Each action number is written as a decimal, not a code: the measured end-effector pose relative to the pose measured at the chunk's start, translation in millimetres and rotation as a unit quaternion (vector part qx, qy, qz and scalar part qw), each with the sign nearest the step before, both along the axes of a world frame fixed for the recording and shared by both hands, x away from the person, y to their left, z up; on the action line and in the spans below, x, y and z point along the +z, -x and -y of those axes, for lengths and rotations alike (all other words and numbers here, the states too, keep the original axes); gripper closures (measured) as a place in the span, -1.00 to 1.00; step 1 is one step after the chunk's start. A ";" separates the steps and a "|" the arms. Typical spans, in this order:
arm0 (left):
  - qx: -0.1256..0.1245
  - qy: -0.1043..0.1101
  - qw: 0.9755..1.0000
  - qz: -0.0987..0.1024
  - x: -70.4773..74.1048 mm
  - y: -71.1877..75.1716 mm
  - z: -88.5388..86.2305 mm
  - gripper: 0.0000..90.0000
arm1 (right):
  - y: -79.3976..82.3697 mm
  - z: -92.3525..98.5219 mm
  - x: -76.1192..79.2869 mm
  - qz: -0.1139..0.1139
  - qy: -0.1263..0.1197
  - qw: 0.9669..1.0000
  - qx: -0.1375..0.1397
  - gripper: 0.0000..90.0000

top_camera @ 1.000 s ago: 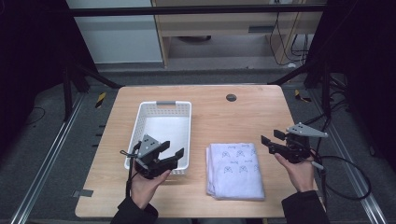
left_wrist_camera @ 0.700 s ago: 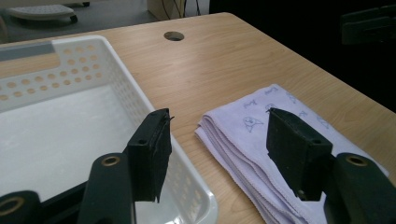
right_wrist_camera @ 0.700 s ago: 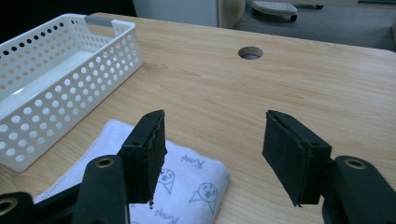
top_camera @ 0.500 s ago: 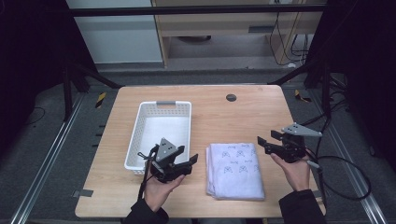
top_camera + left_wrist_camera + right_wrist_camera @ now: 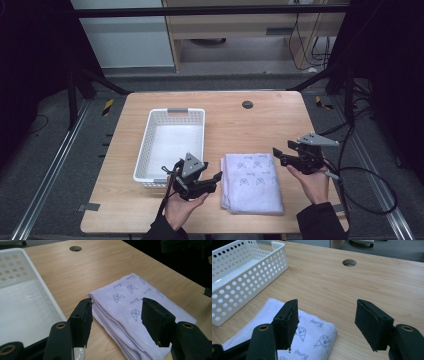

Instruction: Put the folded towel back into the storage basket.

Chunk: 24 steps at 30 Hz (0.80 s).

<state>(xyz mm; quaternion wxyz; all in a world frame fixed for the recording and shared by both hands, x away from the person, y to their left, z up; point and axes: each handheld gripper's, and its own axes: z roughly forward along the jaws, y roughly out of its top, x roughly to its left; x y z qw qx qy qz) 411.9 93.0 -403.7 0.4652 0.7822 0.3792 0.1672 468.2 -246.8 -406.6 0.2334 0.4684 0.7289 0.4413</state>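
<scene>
A folded soft towel [image 5: 252, 182] with printed faces lies right of the perforated plastic basket [image 5: 170, 143]. The left gripper [image 5: 115, 315] and right gripper [image 5: 327, 321] both have jaws wide apart, holding nothing.

The folded cloth [image 5: 140, 302] bears small script words too blurred to read

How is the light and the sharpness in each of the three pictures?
High view: the table is evenly lit, the surroundings very dark, the picture a little soft. Left gripper view: the folded towel is sharp, the near jaws slightly blurred. Right gripper view: soft light, no glare, the white basket clear.
</scene>
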 end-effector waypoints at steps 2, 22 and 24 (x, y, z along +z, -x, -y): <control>-0.004 -0.006 1.000 0.002 -0.8 1.5 2.7 -0.08 | -0.1 -1.1 -1.6 0.000 0.000 1.000 0.003 -0.22; -0.018 -0.042 0.999 -0.018 -28.7 8.1 34.9 -0.06 | -4.3 3.2 -25.7 -0.022 -0.014 1.000 0.009 -0.24; -0.020 -0.048 0.998 -0.019 -31.7 8.0 36.4 -0.06 | -5.3 1.7 -28.0 -0.023 -0.006 1.000 0.010 -0.24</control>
